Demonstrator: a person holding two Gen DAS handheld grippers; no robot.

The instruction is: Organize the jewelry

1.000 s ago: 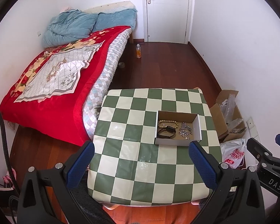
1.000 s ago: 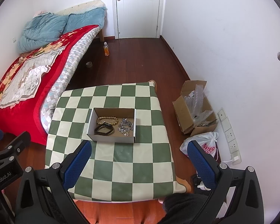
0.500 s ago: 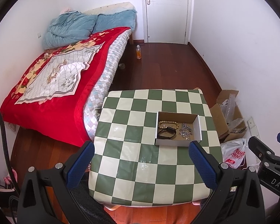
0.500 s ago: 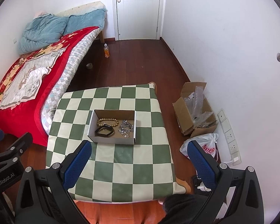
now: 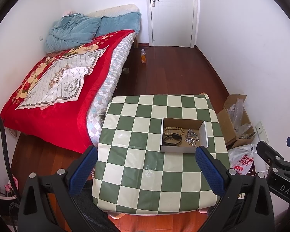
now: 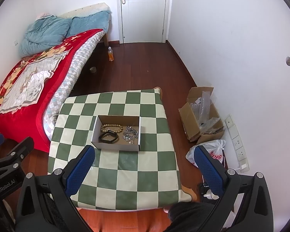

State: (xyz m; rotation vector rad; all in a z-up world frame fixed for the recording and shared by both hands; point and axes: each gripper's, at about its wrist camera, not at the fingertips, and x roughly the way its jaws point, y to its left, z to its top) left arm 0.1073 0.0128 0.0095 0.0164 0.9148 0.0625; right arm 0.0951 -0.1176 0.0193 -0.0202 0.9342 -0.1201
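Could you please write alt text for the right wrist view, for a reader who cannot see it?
A shallow cardboard box on a green-and-cream checkered table holds a wooden bead bracelet, a black band and tangled silver chains. The right gripper hovers open and empty in the foreground. Behind are a red-covered bed, a white door and dark wood floor.

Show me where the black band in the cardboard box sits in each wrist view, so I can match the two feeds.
Left wrist: the black band lies right of centre, in the left half of the cardboard box, just below the wooden bead bracelet.
Right wrist: the black band lies left of centre, again below the bead bracelet.
Shared landmark: the checkered table.
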